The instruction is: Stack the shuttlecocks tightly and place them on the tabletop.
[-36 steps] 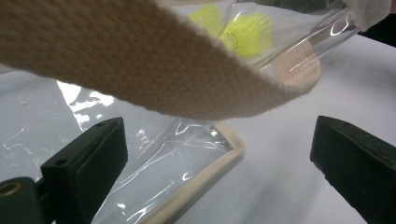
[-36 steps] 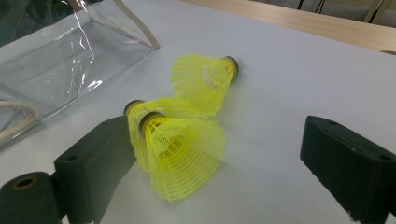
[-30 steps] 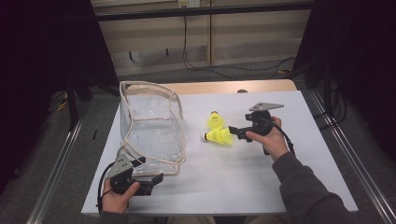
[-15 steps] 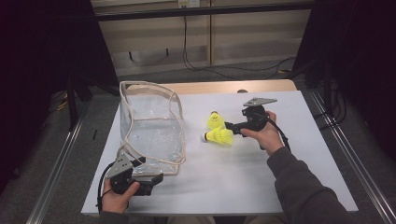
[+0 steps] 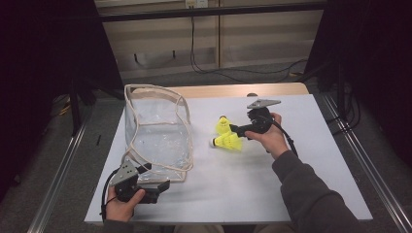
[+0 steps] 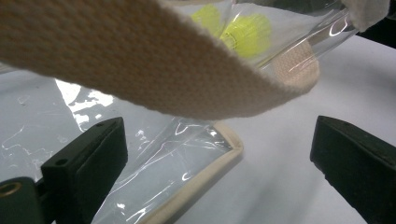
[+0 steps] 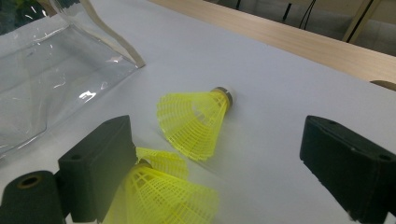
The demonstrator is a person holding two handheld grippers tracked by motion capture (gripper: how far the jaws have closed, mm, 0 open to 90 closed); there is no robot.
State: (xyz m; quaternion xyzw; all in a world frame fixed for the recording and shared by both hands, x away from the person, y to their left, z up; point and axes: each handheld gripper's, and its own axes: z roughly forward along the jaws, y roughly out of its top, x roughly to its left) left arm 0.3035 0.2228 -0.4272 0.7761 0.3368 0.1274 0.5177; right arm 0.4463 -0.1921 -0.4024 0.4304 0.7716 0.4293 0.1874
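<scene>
Right gripper (image 5: 236, 130) wide over shuttlecocks (image 5: 228, 141); bag (image 5: 155, 131) beside.

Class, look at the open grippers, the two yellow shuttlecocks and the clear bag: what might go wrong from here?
1. The right gripper is open over two shuttlecocks lying close together; closing may catch the near shuttlecock as well as the far shuttlecock, or crush a mesh skirt.
2. The left gripper is open with the bag strap just ahead; it may pinch the strap rather than the clear bag, and the soft bag could sag shut.
</scene>
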